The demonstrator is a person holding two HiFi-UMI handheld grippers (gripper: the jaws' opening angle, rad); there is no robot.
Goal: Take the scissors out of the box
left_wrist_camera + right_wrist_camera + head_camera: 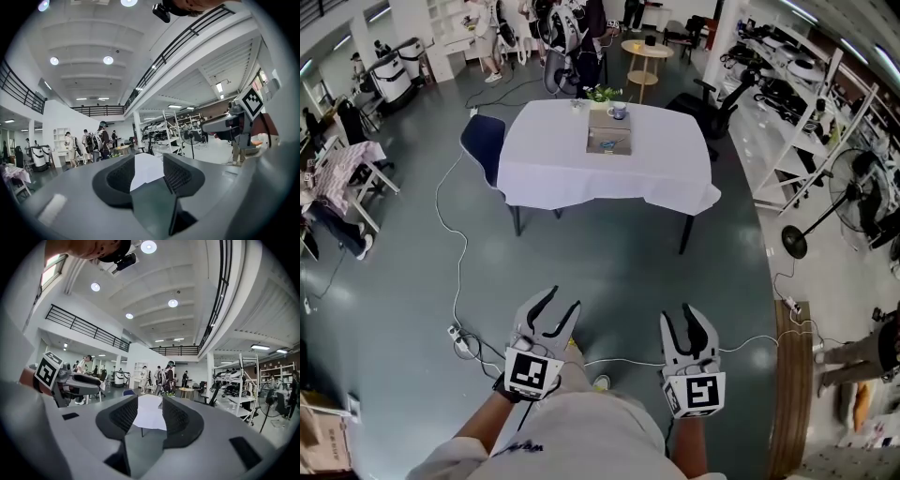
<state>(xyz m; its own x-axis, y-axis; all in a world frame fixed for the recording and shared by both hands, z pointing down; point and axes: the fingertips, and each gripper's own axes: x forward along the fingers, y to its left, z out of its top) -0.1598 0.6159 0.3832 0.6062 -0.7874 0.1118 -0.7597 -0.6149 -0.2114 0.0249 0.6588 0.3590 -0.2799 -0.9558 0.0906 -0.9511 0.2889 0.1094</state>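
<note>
The left gripper (pixel 561 302) and the right gripper (pixel 686 321) are side by side at waist level, pointing roughly level toward the table (pixel 553 159), which stands well ahead of both. Each has its jaws partly apart with nothing between them; through each gap only the white cloth of the distant table shows. This looks like a ready stance before the approach, with the tools aimed at the goal so the person can walk straight in. The box (pixel 609 131) sits on the far middle of the table, beyond both grippers and slightly nearer the right one's line, with a cup (pixel 617 112) just behind it. The scissors are presumably inside the box, too small to make out from here.
</note>
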